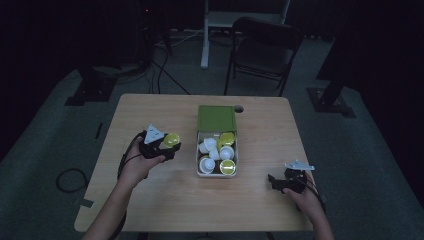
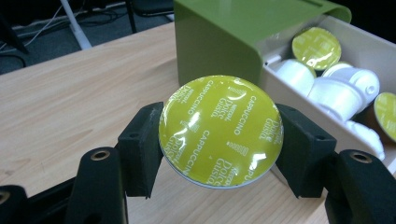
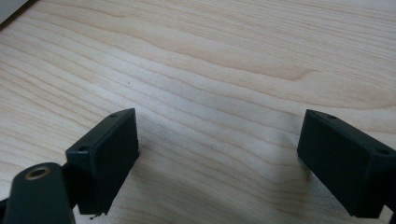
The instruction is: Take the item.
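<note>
Yellow-green foil-lidded coffee capsule (image 2: 221,131) is clamped between the left gripper (image 1: 161,145) jaws, just left of the white capsule tray (image 1: 198,171) (green lid slid far); right gripper (image 3: 219,163) is held agape over the wooden table (image 1: 165,200).

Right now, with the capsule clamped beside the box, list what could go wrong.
1. The left tongs grip the green-lidded coffee capsule only at its round rim, so it may well pivot or pop out if the grip loosens.
2. The capsule hangs beside the open tray, not over it; dropped here, it would likely land on the table and roll.
3. The tray is crowded with capsules, so a new one might perch on top.
</note>
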`<action>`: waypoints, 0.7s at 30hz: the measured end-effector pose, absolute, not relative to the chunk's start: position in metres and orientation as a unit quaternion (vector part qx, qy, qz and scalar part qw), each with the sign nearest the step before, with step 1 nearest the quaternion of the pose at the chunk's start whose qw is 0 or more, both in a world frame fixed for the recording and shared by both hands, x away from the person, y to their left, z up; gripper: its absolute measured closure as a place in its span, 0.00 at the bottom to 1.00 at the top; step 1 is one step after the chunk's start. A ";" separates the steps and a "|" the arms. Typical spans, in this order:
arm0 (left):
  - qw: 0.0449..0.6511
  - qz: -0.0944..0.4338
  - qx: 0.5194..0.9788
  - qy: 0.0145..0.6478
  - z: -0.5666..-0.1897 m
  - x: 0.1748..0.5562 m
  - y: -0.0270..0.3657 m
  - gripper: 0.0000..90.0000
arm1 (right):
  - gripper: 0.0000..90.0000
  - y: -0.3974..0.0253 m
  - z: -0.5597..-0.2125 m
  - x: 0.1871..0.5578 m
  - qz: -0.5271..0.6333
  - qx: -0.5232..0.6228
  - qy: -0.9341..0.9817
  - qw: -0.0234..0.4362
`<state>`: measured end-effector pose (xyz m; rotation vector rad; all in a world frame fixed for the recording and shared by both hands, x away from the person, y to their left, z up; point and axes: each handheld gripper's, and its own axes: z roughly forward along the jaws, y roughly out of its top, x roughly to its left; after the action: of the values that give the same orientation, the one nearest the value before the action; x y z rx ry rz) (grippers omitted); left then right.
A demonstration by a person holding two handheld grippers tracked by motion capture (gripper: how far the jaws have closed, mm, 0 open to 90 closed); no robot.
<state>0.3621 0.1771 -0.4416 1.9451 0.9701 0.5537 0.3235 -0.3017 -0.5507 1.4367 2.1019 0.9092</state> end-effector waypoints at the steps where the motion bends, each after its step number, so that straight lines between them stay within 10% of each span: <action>1: 0.435 0.222 0.780 0.391 -0.443 0.362 0.178 0.43 | 0.13 -0.302 -0.551 0.323 0.328 0.519 0.759 0.217; 21: 0.422 0.216 0.773 0.422 -0.471 0.347 0.205 0.43 | 0.13 -0.302 -0.551 0.323 0.328 0.519 0.759 0.217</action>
<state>0.3465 0.2050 -0.4710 1.9349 1.0574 0.5403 0.3235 -0.3017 -0.5507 1.4363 2.1020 0.9090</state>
